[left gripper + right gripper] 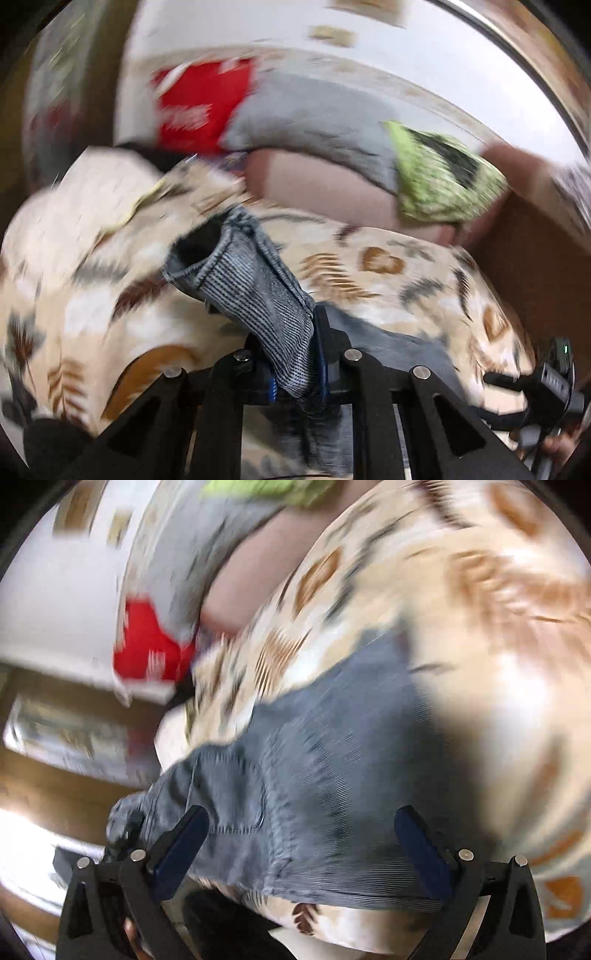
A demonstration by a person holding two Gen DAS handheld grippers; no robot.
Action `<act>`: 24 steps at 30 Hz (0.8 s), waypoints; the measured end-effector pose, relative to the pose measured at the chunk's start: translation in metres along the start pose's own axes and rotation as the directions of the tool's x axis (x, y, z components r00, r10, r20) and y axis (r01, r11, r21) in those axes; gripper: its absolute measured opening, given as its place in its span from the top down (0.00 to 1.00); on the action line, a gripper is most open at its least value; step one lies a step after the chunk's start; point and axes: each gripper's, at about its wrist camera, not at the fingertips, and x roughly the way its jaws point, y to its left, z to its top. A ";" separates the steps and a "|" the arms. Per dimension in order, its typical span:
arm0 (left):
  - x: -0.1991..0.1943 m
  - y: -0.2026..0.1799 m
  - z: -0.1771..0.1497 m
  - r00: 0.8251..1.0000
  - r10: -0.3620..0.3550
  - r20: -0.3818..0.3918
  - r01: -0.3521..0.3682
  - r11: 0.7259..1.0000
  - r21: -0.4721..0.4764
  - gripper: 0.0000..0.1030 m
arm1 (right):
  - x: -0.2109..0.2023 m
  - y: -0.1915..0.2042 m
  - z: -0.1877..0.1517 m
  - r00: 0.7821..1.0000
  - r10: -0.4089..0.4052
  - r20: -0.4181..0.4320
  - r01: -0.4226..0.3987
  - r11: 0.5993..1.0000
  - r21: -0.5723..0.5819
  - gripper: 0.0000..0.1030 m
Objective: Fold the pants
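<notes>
The pants point(303, 746) are grey-blue striped fabric lying on a bed with a cream leaf-print cover point(480, 635). In the left wrist view my left gripper point(295, 354) is shut on a bunched part of the pants point(258, 295), with a hemmed opening sticking up above the fingers. In the right wrist view my right gripper point(301, 834) is open, its blue-padded fingers point(181, 849) spread wide just above the pants near a back pocket. Both views are motion-blurred.
A red pillow point(199, 103), a grey cushion point(314, 114), a pink pillow point(321, 192) and a green cloth point(443, 177) lie at the bed's far side by a white wall. A brown wooden floor point(55, 794) and the bed's edge show on the left of the right wrist view.
</notes>
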 end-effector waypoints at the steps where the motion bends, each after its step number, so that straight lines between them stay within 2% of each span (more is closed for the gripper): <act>1: -0.002 -0.025 0.000 1.000 -0.020 0.007 0.019 0.998 0.066 0.85 | -0.013 -0.009 0.002 0.999 0.016 0.034 -0.017 1.000 0.019 0.01; 5: 0.007 -0.096 -0.014 0.995 -0.091 -0.043 0.098 0.972 0.213 0.85 | -0.049 -0.035 0.004 0.989 0.055 0.140 -0.065 0.996 0.063 0.01; 8: 0.033 -0.144 -0.044 0.980 -0.122 -0.156 0.166 0.934 0.316 0.83 | -0.060 -0.048 0.009 0.983 0.064 0.172 -0.081 0.992 0.093 0.01; 9: 0.048 -0.157 -0.058 0.967 -0.123 -0.222 0.195 0.919 0.342 0.82 | -0.061 -0.055 0.009 0.983 0.069 0.170 -0.089 0.990 0.112 0.01; 11: 0.083 -0.172 -0.089 0.912 -0.109 -0.396 0.257 0.903 0.344 0.81 | -0.059 -0.062 0.007 0.984 0.065 0.166 -0.088 0.987 0.133 0.01; 12: 0.098 -0.178 -0.106 0.865 -0.099 -0.492 0.303 0.885 0.354 0.81 | -0.059 -0.066 0.007 0.984 0.062 0.165 -0.086 0.986 0.146 0.01; 13: 0.098 -0.179 -0.113 0.864 -0.095 -0.495 0.306 0.878 0.367 0.80 | -0.061 -0.070 0.007 0.985 0.060 0.162 -0.085 0.985 0.150 0.01; 14: 0.091 -0.178 -0.111 0.876 -0.118 -0.467 0.314 0.875 0.369 0.74 | -0.061 -0.073 0.008 0.986 0.055 0.158 -0.079 0.985 0.155 0.01; 15: 0.084 -0.176 -0.107 0.877 -0.148 -0.458 0.335 0.870 0.361 0.68 | -0.061 -0.074 0.008 0.987 0.044 0.156 -0.069 0.984 0.161 0.01; 16: 0.074 -0.170 -0.096 0.860 -0.198 -0.470 0.381 0.862 0.333 0.54 | -0.059 -0.075 0.009 0.987 0.042 0.157 -0.067 0.985 0.161 0.01; 17: 0.066 -0.164 -0.089 0.855 -0.227 -0.466 0.398 0.864 0.309 0.42 | -0.059 -0.075 0.009 0.987 0.041 0.158 -0.066 0.985 0.158 0.01; 18: 0.056 -0.154 -0.080 0.859 -0.255 -0.444 0.404 0.870 0.283 0.38 | -0.058 -0.072 0.009 0.987 0.037 0.159 -0.061 0.987 0.150 0.01; 21: 0.025 -0.116 -0.053 0.892 -0.305 -0.332 0.384 0.901 0.203 0.31 | -0.059 -0.059 0.008 0.986 0.057 0.157 -0.074 0.992 0.101 0.01; 23: 0.015 -0.086 -0.044 0.920 -0.282 -0.271 0.332 0.930 0.159 0.26 | -0.059 -0.036 0.004 0.982 0.124 0.141 -0.132 0.990 0.047 0.01; 24: 0.015 -0.069 -0.041 0.937 -0.245 -0.248 0.285 0.948 0.139 0.26 | -0.058 -0.026 0.003 0.981 0.149 0.128 -0.154 0.988 0.028 0.01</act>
